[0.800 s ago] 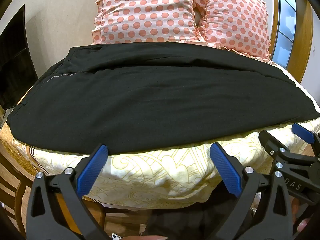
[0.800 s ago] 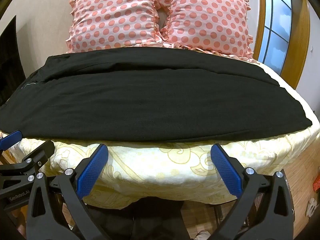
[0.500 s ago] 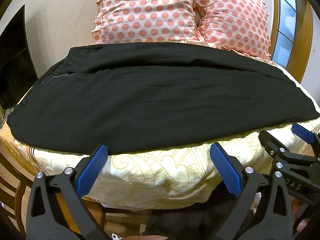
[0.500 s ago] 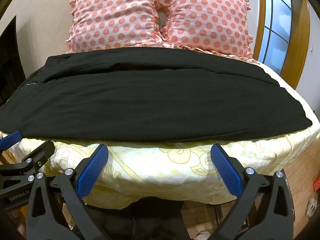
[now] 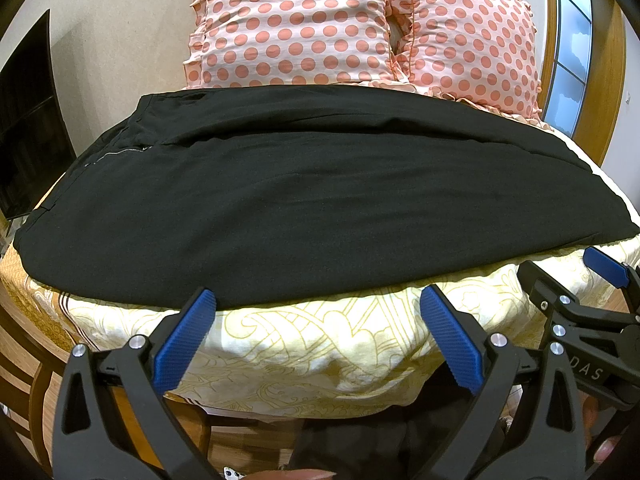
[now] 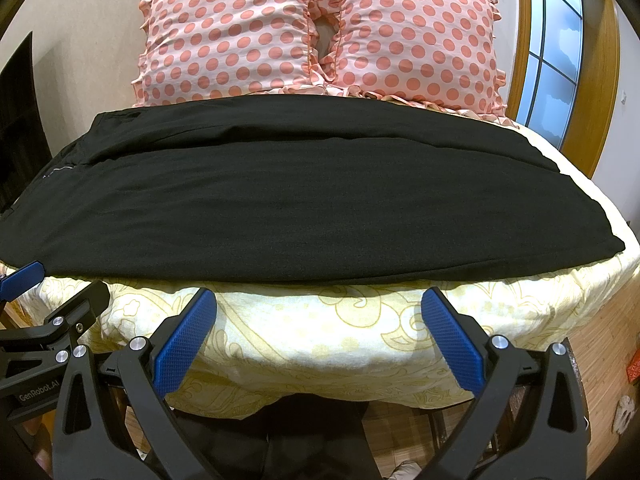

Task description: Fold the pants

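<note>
**Black pants lay crosswise on the bed, both grippers open just short of the near edge**

Left wrist view: The black pants (image 5: pixel 312 200) were spread flat across the bed (image 5: pixel 320 344), their long axis running left to right, square to the way the gripper pointed. The waistband, with a short zipper (image 5: pixel 120 152), sat toward the bed's far left corner; the leg ends reached the right edge. The left gripper (image 5: pixel 316 308) hung in front of the bed's near edge, its blue pads wide apart and holding nothing, with the pants' near hem directly ahead and close. The right gripper (image 5: pixel 600 280) showed at the right, near the leg ends. Two pink polka-dot pillows (image 5: pixel 360 28) stood along the far edge.

Right wrist view: The right gripper (image 6: pixel 318 308) was likewise spread apart and empty, in front of the near edge, facing the pants (image 6: pixel 300 208) farther toward the leg end. The left gripper (image 6: pixel 32 280) appeared at the left, nearer the waist end. This view showed the whole leg-end corner near the bed's right edge, which the left view cut off; the left view showed the waistband and zipper more plainly. Judging by position, each gripper seemed placed for its own end of the near hem.
</note>
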